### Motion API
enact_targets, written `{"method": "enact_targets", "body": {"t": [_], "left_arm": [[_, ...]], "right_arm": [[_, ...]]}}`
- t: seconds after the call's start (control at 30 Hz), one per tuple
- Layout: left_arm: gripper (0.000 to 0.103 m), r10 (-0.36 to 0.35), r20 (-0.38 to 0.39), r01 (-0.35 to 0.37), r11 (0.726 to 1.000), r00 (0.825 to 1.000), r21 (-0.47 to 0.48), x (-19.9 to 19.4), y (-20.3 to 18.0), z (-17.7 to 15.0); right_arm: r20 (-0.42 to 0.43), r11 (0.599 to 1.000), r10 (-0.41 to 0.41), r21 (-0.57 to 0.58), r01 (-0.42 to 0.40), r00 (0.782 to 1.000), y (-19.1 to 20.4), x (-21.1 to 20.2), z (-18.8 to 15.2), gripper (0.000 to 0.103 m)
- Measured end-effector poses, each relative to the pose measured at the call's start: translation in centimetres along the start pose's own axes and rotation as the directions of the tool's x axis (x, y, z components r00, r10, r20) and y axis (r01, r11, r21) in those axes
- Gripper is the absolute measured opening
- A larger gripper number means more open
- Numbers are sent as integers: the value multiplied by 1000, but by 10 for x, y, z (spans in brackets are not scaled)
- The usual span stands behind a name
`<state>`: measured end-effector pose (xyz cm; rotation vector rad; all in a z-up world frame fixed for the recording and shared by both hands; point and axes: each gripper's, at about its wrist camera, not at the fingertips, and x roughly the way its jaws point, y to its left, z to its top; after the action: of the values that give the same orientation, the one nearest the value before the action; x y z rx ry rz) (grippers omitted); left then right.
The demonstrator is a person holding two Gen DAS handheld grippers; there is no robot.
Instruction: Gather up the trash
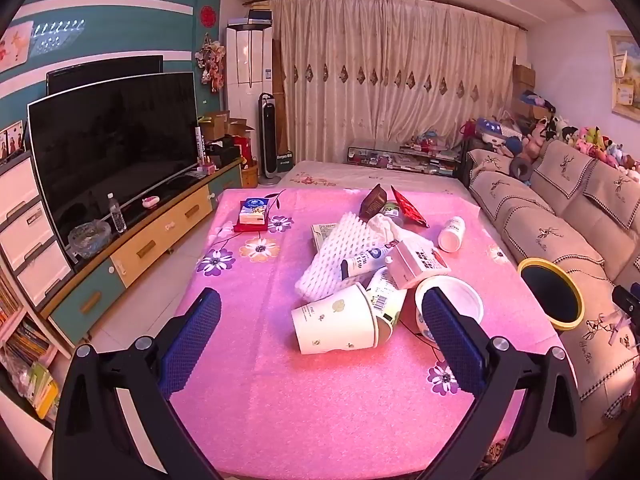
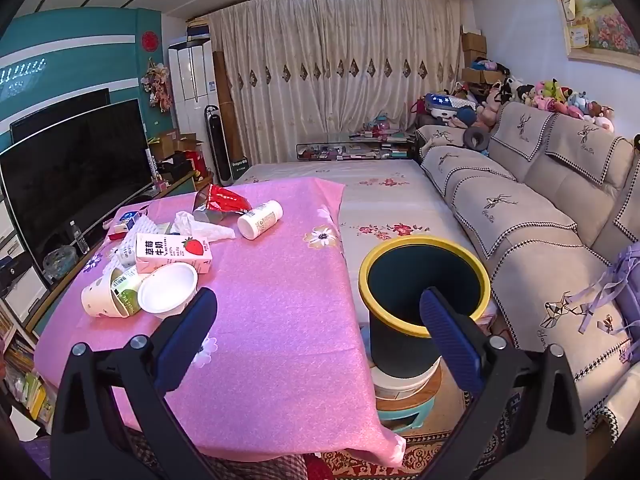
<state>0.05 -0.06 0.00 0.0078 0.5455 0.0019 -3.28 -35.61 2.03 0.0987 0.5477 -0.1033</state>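
The room was a cluttered living room, closed off at the back by drawn curtains (image 1: 384, 80), with a sofa (image 2: 520, 216) along one side whose near end ran out of frame, and a dark television (image 1: 116, 152) on the other. A table under a pink floral cloth (image 1: 280, 380) filled the foreground, its near edge cut off behind the tool arms. Beside the table stood a dark bin with a yellow rim (image 2: 424, 292), its base partly hidden. The trash lay heaped mid-table: white foam netting (image 1: 340, 248), a strawberry milk carton (image 2: 174, 256), a tipped paper cup (image 1: 336, 320), a white tub (image 2: 170, 288), a white bottle (image 2: 260, 220) and a red wrapper (image 2: 224, 200), with several pieces buried and hard to identify. The left gripper (image 1: 320, 332) and right gripper (image 2: 316, 328) both hung spread wide, nothing between their blue pads.
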Motion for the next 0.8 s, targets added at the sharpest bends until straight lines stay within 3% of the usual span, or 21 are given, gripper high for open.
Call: {"method": "enact_targets", "body": {"t": [0.33, 0.8], "left_arm": [[99, -28, 31, 29, 999, 999, -16, -5, 0, 1], [99, -10, 49, 13, 998, 999, -57, -5, 8, 1]], "right_arm": [[3, 1000, 8, 16, -8, 1000, -1, 2, 0, 97], [3, 1000, 10, 18, -10, 1000, 2, 3, -1, 97]]}}
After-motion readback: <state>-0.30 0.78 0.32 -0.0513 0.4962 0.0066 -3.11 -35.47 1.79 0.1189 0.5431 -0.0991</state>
